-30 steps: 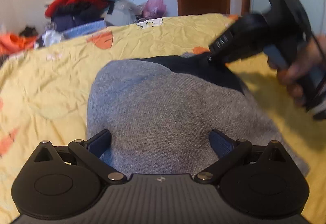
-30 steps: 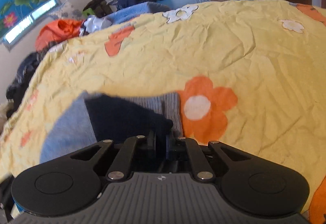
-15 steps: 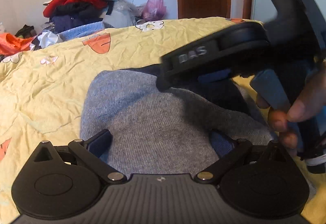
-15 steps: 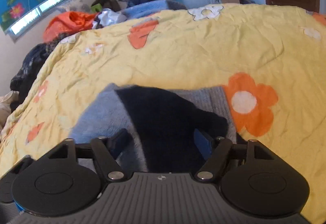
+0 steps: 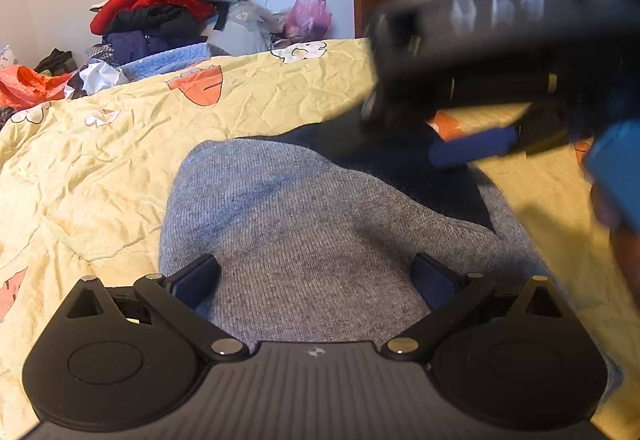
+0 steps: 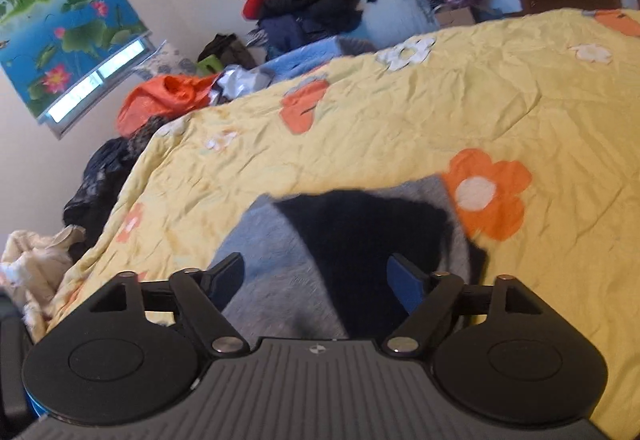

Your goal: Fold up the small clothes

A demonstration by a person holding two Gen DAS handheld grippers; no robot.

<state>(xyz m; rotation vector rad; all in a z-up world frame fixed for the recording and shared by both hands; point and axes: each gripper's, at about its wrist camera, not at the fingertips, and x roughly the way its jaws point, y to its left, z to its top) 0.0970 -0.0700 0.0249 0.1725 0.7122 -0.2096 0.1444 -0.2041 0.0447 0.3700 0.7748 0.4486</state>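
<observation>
A small grey knitted garment with a dark navy section [image 5: 320, 224] lay flat on the crumpled yellow bedspread printed with orange and white flowers [image 5: 100, 168], towards the bed's near edge, its navy part on the far side beside an orange flower [image 6: 486, 192]. It looked already folded over once, so the fold seemed well under way.

The left gripper [image 5: 316, 282] hung low over the near grey end with its blue-padded fingers [image 5: 196, 278] spread wide, the knit showing between them but not pinched; it was probably kept there to be ready to steady the cloth.

The right gripper [image 6: 318, 280] had just been opening its jaws, and they stood spread above the navy section with nothing clamped between them. In the left wrist view it appeared as a blurred black body over the garment's far right corner, which suggested it had let the fabric go so the fold could settle.

A heap of red, black and blue clothes [image 5: 164, 12] was piled against the wall beyond the bed's far edge.
</observation>
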